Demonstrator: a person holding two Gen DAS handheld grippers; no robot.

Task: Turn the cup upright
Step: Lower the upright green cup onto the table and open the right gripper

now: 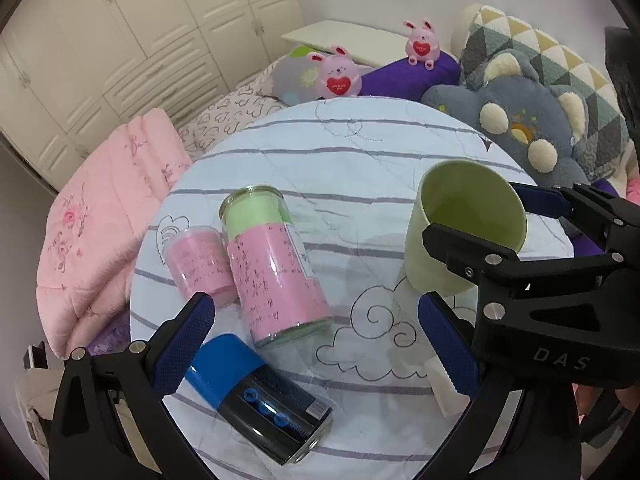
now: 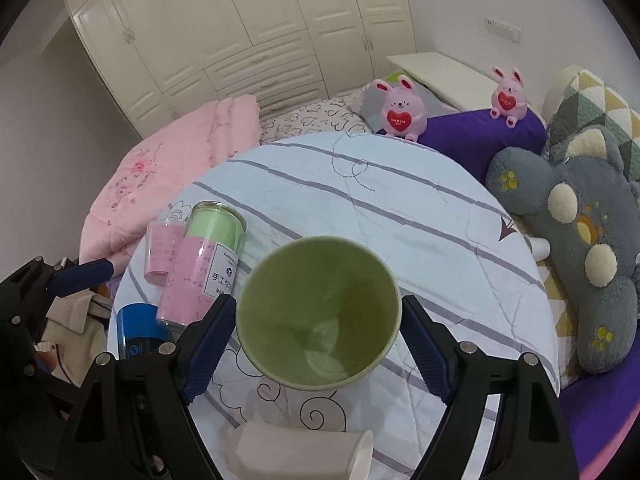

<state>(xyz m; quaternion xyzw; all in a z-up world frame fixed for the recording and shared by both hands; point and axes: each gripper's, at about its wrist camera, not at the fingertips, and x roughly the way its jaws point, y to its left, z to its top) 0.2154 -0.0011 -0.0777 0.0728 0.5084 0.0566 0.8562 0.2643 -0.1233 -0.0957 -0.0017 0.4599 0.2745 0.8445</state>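
Note:
A light green cup (image 2: 320,312) stands mouth up on the round striped cloth-covered table (image 2: 400,208). My right gripper (image 2: 320,344) straddles it, blue pads close to its sides; whether they touch it is unclear. The left wrist view shows the cup (image 1: 464,224) upright between the right gripper's fingers. My left gripper (image 1: 316,340) is open and empty, above a blue-lidded jar (image 1: 260,396).
A tall pink-and-green jar (image 1: 276,268) and a small pink cup (image 1: 200,264) lie at the table's left. A white paper cup (image 2: 304,456) lies near the front edge. Plush toys (image 2: 580,240) and a pink quilt (image 2: 180,172) surround the table.

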